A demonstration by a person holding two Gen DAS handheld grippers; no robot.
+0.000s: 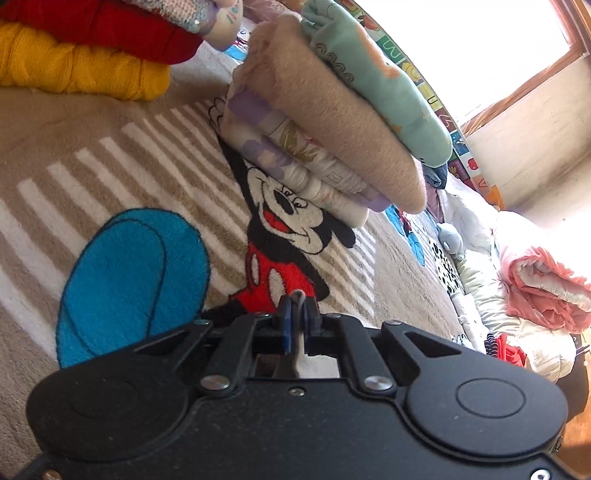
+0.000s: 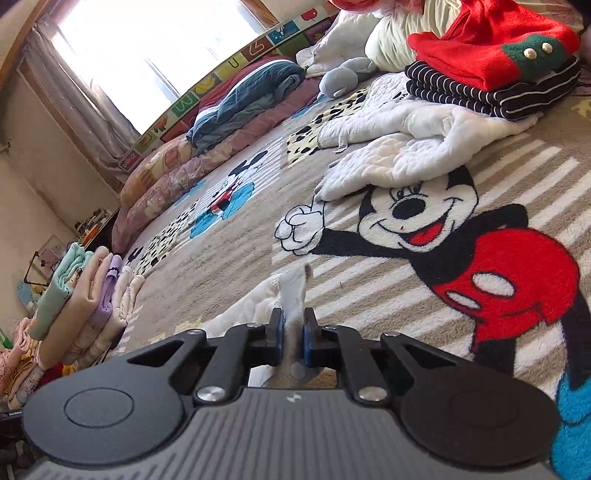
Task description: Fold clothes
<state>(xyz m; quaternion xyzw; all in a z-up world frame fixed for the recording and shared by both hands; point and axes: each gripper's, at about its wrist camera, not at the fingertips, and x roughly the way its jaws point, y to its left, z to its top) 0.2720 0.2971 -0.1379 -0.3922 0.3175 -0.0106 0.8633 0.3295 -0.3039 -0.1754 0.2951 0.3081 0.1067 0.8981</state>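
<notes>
- White quilted garment (image 2: 399, 162): I see it spread on the cartoon-mouse blanket (image 2: 369, 295), its bulk at 1 o'clock from my right gripper; a nearer white fold lies at 10 o'clock by the jaws.
- Right gripper (image 2: 293, 332): pads pressed together on a strip of that white cloth.
- Left gripper (image 1: 295, 317): pads nearly together, a thin sliver of something pinched between them; I cannot tell what it is.
- Folded stack (image 1: 332, 110): mint on top, then tan, then lilac prints, at 12 o'clock from the left gripper.
- Red garment (image 2: 491, 48) on navy striped folded piece (image 2: 491, 92), at 1 o'clock, touching the white garment's far edge.
- Yellow knit (image 1: 81, 66) under red knit (image 1: 103, 26), at 10 o'clock in the left view.
</notes>
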